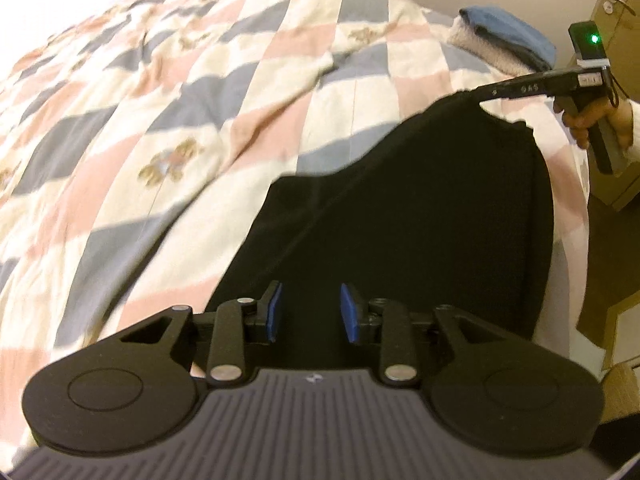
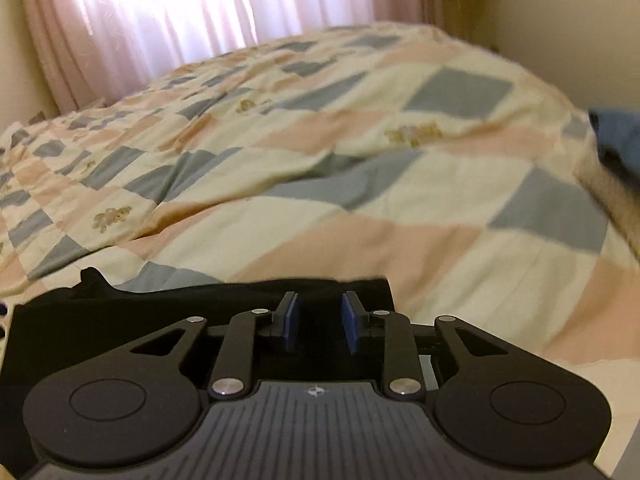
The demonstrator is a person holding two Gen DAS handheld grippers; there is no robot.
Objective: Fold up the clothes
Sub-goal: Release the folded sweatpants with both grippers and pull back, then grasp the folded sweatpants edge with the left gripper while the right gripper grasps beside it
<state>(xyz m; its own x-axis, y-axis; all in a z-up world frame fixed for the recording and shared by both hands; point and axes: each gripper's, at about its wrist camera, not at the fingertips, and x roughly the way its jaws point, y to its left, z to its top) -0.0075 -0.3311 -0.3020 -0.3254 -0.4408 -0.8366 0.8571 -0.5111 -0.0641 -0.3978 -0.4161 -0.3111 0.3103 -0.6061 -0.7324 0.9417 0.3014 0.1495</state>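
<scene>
Here, both claws, left (image 1: 310, 312) and right (image 2: 318, 322), are hovering spread apart over the black garment (image 1: 400, 220) lying on the bed (image 1: 160, 100).

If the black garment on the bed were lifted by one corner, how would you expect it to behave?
The black garment would probably hang floppy: it lies flat, following the quilt. It likely slides little on that rumpled fabric. It looks thin, so probably light.
</scene>
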